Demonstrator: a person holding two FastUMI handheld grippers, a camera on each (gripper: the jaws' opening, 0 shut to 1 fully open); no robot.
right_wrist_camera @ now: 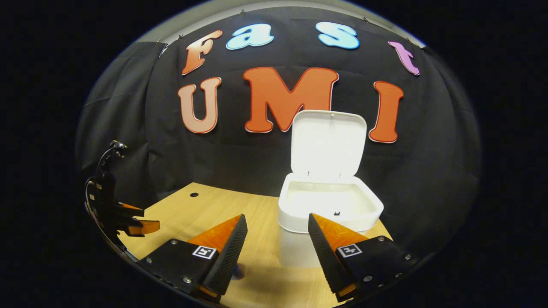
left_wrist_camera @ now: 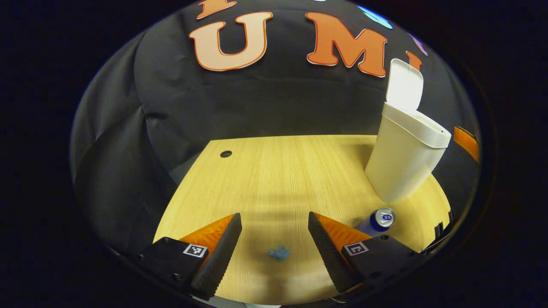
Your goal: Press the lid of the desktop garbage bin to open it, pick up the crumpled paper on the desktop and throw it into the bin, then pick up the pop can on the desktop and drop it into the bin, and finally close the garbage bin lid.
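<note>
A small blue crumpled paper [left_wrist_camera: 280, 253] lies on the wooden desktop [left_wrist_camera: 274, 179], seen between the fingers of my open left gripper [left_wrist_camera: 274, 219], which hovers above it with nothing held. A blue pop can [left_wrist_camera: 382, 219] stands just right of that gripper, in front of the white bin [left_wrist_camera: 402, 167]. The bin's lid [left_wrist_camera: 404, 85] stands upright, open. In the right gripper view my right gripper [right_wrist_camera: 277, 218] is open and empty, just in front of the bin [right_wrist_camera: 299, 248], whose lid [right_wrist_camera: 327, 145] is raised. The left gripper [right_wrist_camera: 132, 224] shows at the far left.
A round cable hole [left_wrist_camera: 225, 153] sits near the desktop's back left corner. The black cloth wall rises close behind the desk and the bin. A small dark speck [right_wrist_camera: 337, 213] lies inside the bin's mouth.
</note>
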